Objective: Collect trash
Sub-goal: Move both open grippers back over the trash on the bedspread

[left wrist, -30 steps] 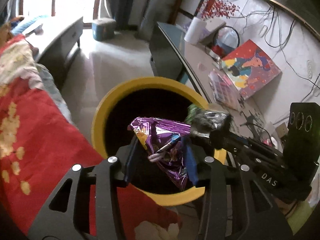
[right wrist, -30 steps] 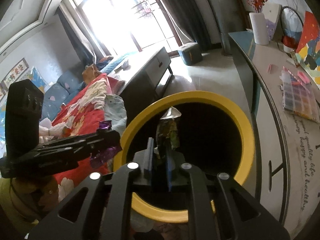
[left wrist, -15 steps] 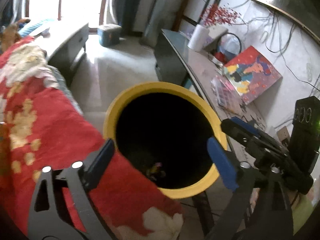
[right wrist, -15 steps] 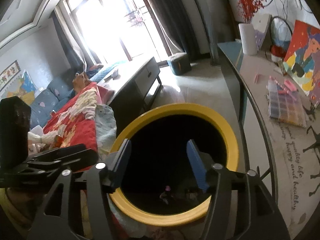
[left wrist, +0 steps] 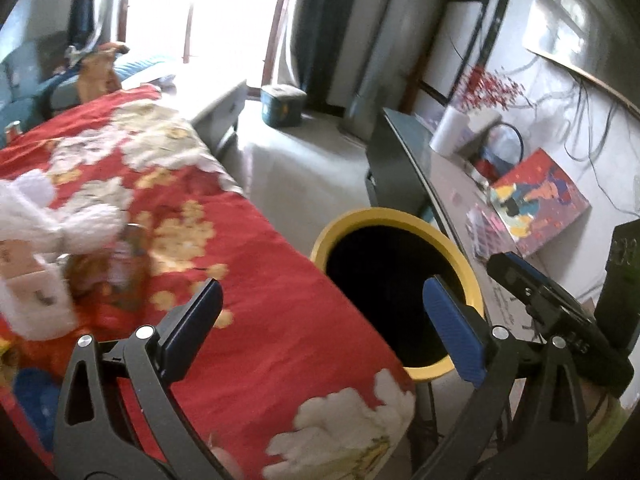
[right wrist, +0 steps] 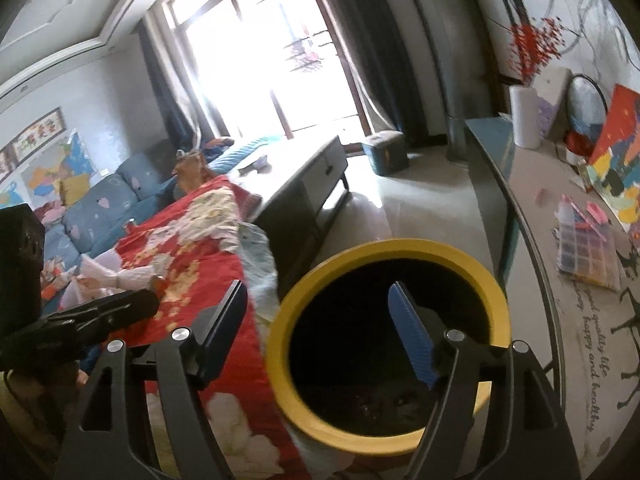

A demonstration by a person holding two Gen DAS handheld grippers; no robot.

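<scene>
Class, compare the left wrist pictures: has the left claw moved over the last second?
Yes. The left claw has swung left off the yellow bin, which now sits to its right, and hangs open over the red blanket.

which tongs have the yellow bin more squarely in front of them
The right tongs: the yellow-rimmed bin opening fills the space between their tips. The left tongs face mostly the red floral blanket, bin off right.
</scene>
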